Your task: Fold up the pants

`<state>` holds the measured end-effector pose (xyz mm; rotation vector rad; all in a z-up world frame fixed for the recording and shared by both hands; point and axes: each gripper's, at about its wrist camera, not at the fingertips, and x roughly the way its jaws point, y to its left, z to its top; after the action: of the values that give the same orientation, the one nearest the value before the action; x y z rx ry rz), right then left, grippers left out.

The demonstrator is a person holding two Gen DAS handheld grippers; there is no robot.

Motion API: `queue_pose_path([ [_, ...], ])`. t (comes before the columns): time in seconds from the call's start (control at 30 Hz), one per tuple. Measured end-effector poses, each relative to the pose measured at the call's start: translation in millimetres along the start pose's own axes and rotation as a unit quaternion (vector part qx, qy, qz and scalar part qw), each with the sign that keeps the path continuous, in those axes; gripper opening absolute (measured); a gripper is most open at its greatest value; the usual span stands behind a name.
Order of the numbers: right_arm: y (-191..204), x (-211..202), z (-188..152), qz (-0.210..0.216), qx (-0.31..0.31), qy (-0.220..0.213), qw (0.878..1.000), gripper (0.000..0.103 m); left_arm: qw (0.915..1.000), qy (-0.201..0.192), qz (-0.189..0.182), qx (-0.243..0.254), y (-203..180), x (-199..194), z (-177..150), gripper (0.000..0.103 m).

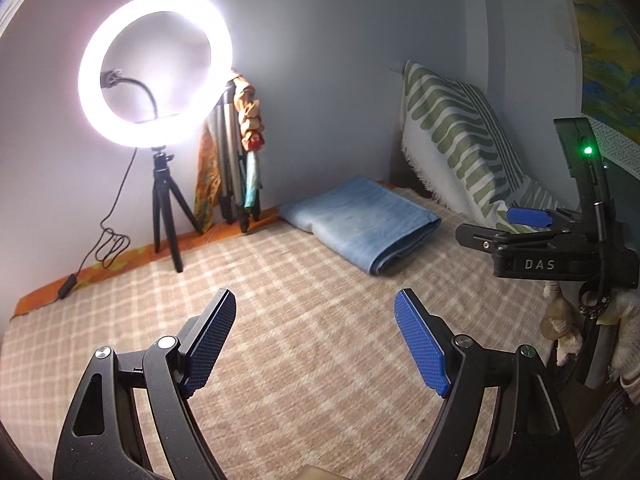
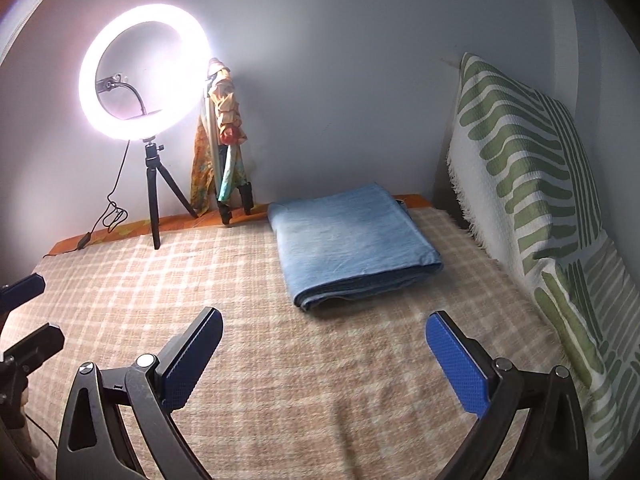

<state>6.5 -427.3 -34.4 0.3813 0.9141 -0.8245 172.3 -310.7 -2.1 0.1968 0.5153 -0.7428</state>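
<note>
looks basically done: the jeans sit folded in a neat stack near the bed's far edge. left tongs and right tongs both gape, empty. next, probably just back off.

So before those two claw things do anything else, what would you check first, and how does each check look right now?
1. Left gripper open, holding nothing: ok.
2. Right gripper open, holding nothing: ok.
3. Pants folded into a flat stack on the blanket: ok, edges look roughly even.
4. Pants free of both grippers: ok, neither touches them.
5. Pants clear of the ring light, its tripod and the pillow: ok, gaps show on both sides.
6. Underside layers smooth: cannot tell, only the top and the near folded edge show.
</note>
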Motion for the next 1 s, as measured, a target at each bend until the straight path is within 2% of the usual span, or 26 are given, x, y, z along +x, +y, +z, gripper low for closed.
queue_pose_path([
  [0.13, 4, 0, -5, -0.009, 0.000, -0.013, 1.000, 0.103, 0.9999, -0.007, 0.007, -0.004, 5, 1, -9, 0.082],
  [0.33, 5, 6, -7, 0.002, 0.012, -0.013, 1.000, 0.103, 1.0000, -0.008, -0.001, -0.001, 3, 3, -14, 0.082],
  [0.53, 9, 6, -7, 0.002, 0.013, -0.020, 1.000, 0.103, 0.9999, 0.006, 0.001, 0.009, 1, 8, -21, 0.082],
  [0.73, 6, 11, -9, -0.001, 0.024, -0.017, 1.000, 0.103, 0.9999, 0.005, 0.012, 0.009, 5, 7, -24, 0.082],
  [0.83, 5, 13, -10, -0.004, 0.022, -0.015, 1.000, 0.103, 0.9997, 0.006, 0.019, 0.010, 6, 7, -24, 0.088],
  [0.9, 4, 13, -11, -0.005, 0.023, -0.014, 1.000, 0.103, 0.9996, 0.005, 0.025, 0.012, 5, 7, -24, 0.097],
  [1.0, 4, 13, -11, -0.006, 0.023, -0.014, 1.000, 0.103, 0.9994, -0.001, 0.031, 0.014, 4, 4, -24, 0.100],
])
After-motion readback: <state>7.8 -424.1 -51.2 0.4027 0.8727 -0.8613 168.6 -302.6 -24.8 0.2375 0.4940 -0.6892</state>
